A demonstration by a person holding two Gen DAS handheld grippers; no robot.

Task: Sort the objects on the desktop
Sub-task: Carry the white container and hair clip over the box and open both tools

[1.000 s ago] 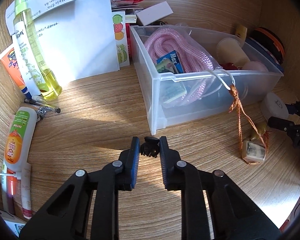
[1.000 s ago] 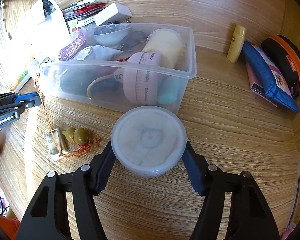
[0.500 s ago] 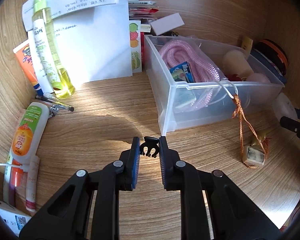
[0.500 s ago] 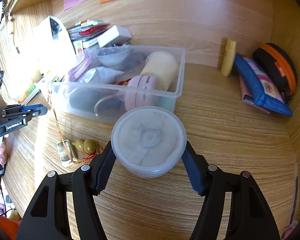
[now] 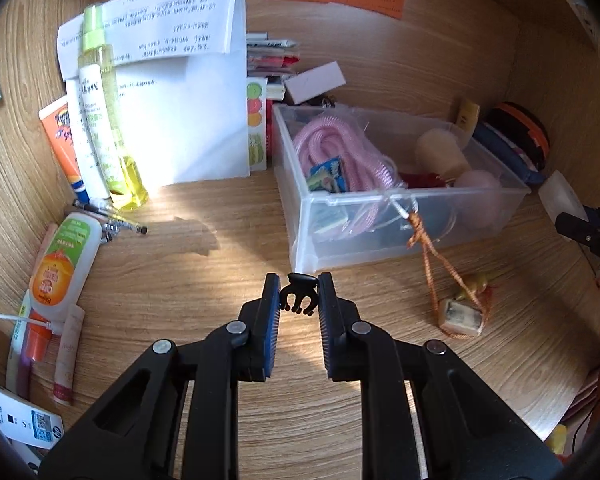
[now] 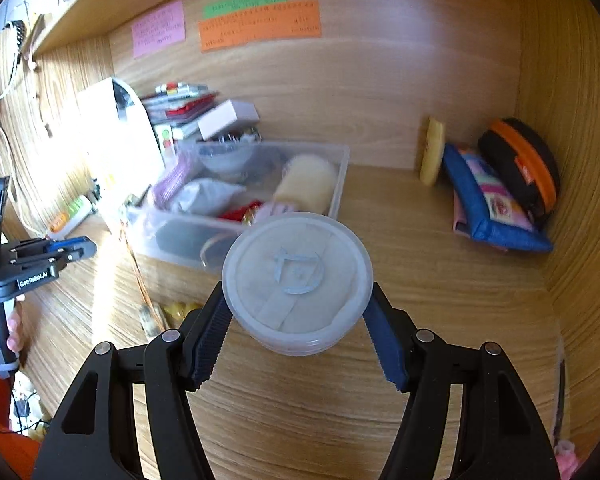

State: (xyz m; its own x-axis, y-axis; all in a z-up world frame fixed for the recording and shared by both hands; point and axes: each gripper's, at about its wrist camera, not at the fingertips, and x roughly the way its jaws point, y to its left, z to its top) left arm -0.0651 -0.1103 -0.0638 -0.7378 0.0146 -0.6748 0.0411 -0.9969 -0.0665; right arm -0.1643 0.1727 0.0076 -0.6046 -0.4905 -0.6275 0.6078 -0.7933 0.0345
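Desktop clutter lies across one wooden desk [image 5: 228, 256], and two hand-held grippers each carry one item above it. Nearest in the left wrist view, the left gripper [image 5: 299, 300] is closed almost fully on one small black claw hair clip [image 5: 299, 295], pinched between its blue pads, tips hanging clear of the desk. In the right wrist view the right gripper [image 6: 298, 320] stands about half open, its pads pressed on the sides of one round translucent lidded tub [image 6: 297, 280], also held off the surface.

Just beyond, one orange cord with a charm [image 5: 460, 312] lies on the desk, its upper end looped over the rim of the single clear plastic bin [image 5: 380, 236]. The bin holds one pink rope [image 5: 340, 152], one cream cylinder [image 5: 440, 152] and several smaller things that cannot be told apart. To the left lie one orange-labelled lotion bottle [image 5: 62, 264] and one tall yellow spray bottle [image 5: 108, 120], with one white folded sheet [image 5: 188, 120] behind. Farthest, three coloured notes [image 6: 260, 24] are stuck on the back wall.

Compared with a second ago, both grippers have risen with their grips unchanged: the bin and cord sit lower and farther off, and the back wall notes have come into sight.
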